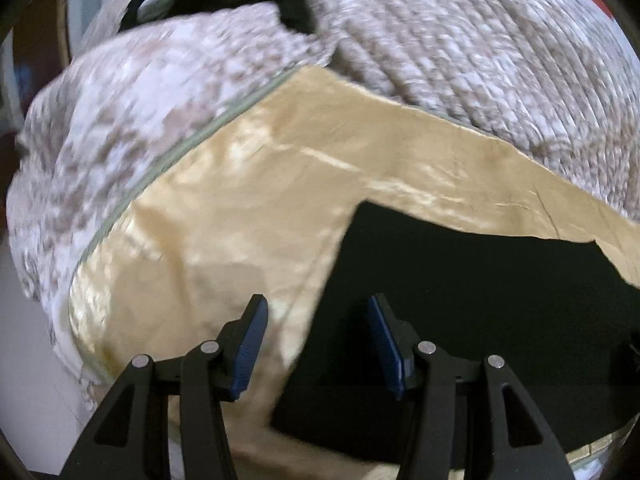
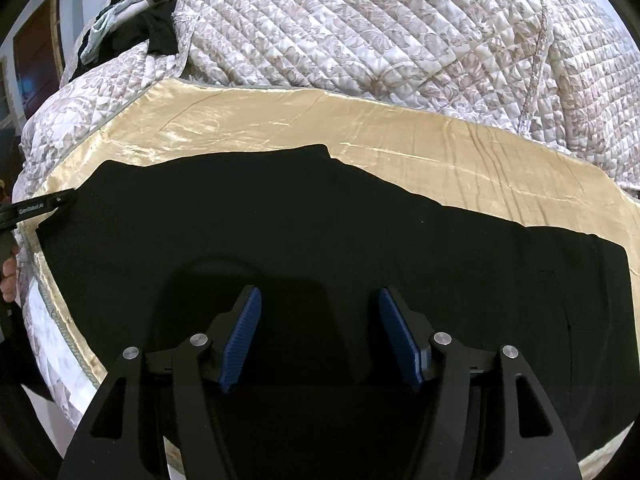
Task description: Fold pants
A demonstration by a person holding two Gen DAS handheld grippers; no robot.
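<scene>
Black pants [image 2: 320,220] lie spread flat on a gold satin sheet [image 2: 360,120] on a bed. My right gripper [image 2: 320,294] hovers over the near side of the pants, open, with nothing pressed between its blue pads. In the left wrist view the pants [image 1: 460,280] fill the lower right and their left edge runs down between my fingers. My left gripper [image 1: 317,304] is open above that edge, half over the pants and half over the gold sheet [image 1: 240,200]. In the right wrist view the left gripper's tip shows at the far left, by the pants' corner.
A quilted floral bedspread [image 2: 360,20] is bunched behind and left of the sheet, seen also as the bedspread [image 1: 480,40]. A pile of dark and pale clothes [image 2: 156,28] lies at the back left. The bed edge drops off at the left, where a hand [image 2: 8,276] shows.
</scene>
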